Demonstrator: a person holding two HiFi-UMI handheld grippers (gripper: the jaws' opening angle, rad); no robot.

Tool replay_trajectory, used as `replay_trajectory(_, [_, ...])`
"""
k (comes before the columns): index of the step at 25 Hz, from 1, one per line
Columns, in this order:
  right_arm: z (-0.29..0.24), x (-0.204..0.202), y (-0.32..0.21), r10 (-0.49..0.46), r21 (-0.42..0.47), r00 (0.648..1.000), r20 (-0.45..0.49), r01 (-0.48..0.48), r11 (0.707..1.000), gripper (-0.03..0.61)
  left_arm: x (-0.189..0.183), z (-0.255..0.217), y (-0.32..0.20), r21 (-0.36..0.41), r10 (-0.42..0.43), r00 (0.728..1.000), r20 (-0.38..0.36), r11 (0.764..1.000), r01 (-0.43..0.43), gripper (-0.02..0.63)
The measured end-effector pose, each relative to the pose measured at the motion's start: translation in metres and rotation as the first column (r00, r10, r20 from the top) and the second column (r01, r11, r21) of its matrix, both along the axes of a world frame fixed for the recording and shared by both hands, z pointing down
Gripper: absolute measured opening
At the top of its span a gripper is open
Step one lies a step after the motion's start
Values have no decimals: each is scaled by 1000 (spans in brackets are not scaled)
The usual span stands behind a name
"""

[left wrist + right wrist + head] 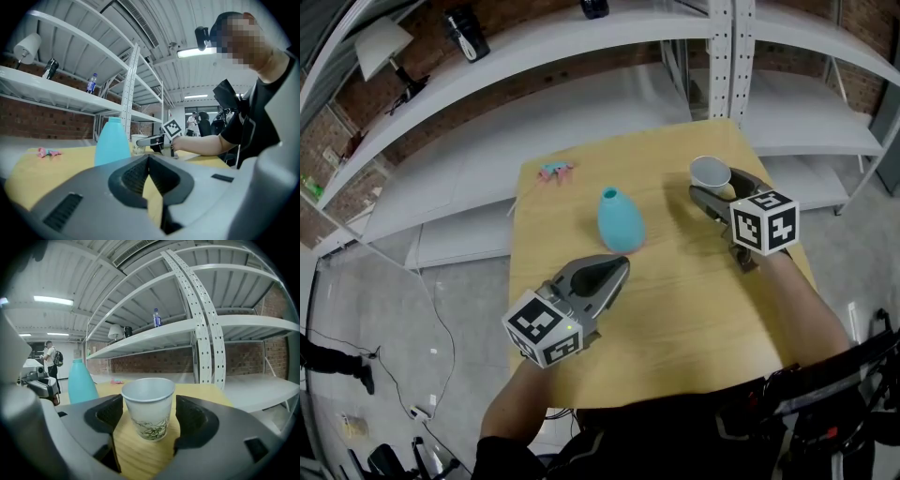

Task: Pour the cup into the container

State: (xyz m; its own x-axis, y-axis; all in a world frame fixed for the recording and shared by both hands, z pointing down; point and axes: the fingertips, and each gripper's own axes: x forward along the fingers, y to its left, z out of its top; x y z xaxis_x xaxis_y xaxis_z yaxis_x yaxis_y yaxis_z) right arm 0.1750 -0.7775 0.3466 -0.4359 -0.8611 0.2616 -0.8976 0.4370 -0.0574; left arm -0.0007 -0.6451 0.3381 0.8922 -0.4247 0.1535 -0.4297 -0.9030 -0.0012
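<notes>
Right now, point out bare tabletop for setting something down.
Free: the wooden table near you, between left gripper and right gripper; also the strip left of the teal bottle-shaped container. Crowded: far right, around the white paper cup.

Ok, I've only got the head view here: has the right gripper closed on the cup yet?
Observer: No. In the right gripper view the cup stands upright between the open jaws of the right gripper, with a gap on each side.
Operator: And the left gripper?
Observer: Its own view shows the left gripper shut, nothing between its jaws.
Operator: Is the container ahead of it?
Observer: The blue container stands upright beyond it, left of the jaw line.
</notes>
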Motion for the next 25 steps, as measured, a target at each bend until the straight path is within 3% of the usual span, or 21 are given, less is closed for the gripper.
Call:
replay_trajectory(10, [-10,-6,7,-25,16,999,-44,26,1000,301,-1,2,10,4,37,999,-3,999,-37,2])
replay_trajectory(15, [-45,-26,16,-77,90,982,-175,94,991,301,-3,2,16,7,57,998,-8,998,-57,2])
replay_trajectory(19, [-69,-49,25,-105,156,935,-339,167,974,301,-4,3,21,11,72,997,-7,997,-71,2])
replay_trajectory(25, [-86,-82,35,-113,206,815,-568,274,940,301,-6,4,25,10,82,997,-3,997,-82,2])
